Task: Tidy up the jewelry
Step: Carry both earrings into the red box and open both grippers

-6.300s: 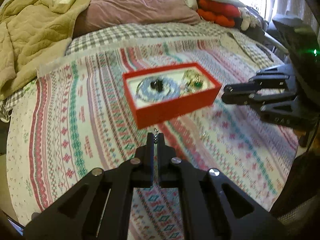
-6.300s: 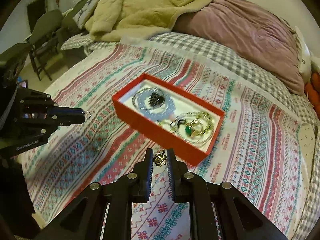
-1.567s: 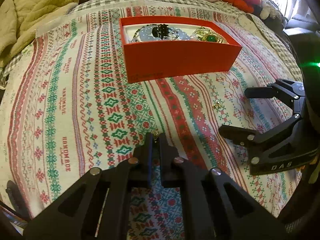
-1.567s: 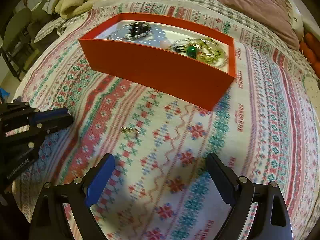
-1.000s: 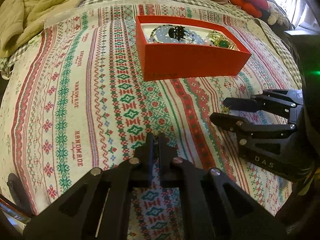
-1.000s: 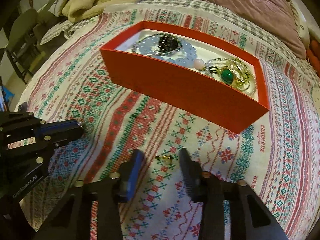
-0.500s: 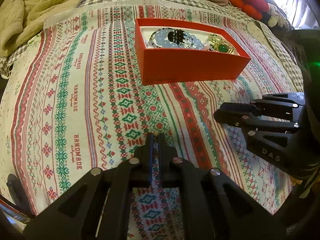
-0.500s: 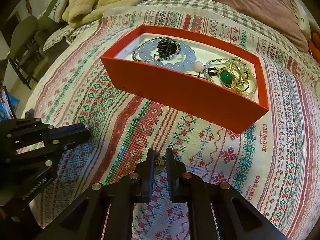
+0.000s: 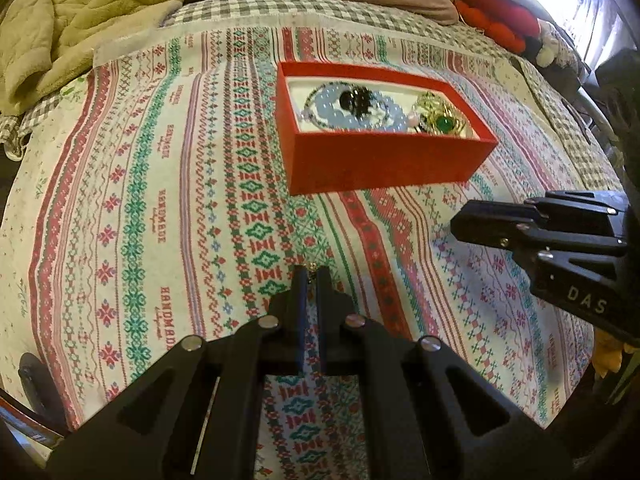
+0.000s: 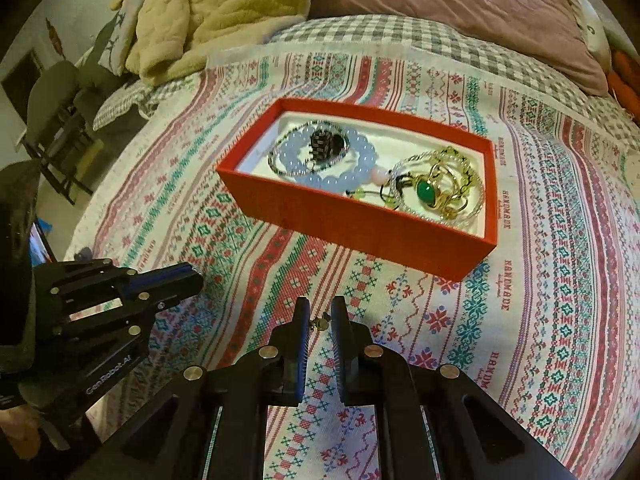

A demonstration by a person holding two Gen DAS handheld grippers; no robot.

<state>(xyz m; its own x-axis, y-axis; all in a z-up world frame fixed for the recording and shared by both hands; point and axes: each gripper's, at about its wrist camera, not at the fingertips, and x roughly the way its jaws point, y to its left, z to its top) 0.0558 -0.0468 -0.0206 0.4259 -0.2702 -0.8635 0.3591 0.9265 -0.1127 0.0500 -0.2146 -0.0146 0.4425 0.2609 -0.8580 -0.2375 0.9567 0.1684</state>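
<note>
A red jewelry box (image 9: 380, 168) (image 10: 360, 236) sits on the patterned bedspread, holding a blue bead bracelet (image 10: 328, 168), a black piece (image 10: 324, 146) and gold rings with a green stone (image 10: 436, 192). My left gripper (image 9: 312, 276) is shut on a tiny gold piece (image 9: 311, 267), low over the cloth, in front of the box. It shows at the left of the right wrist view (image 10: 192, 276). My right gripper (image 10: 319, 312) is shut on a small gold earring (image 10: 320, 323), raised above the cloth in front of the box. It shows at the right of the left wrist view (image 9: 460, 224).
A patterned bedspread (image 9: 160, 200) covers the bed. A beige quilt (image 10: 224, 8) and a mauve pillow (image 10: 460, 4) lie behind the box. Red stuffed items (image 9: 492, 20) sit at the far right. A chair (image 10: 52, 120) stands beside the bed on the left.
My right gripper closed on the gold earring lying on the cloth and has lifted it up and back, so more of the box interior shows. My left gripper stays shut on its piece.
</note>
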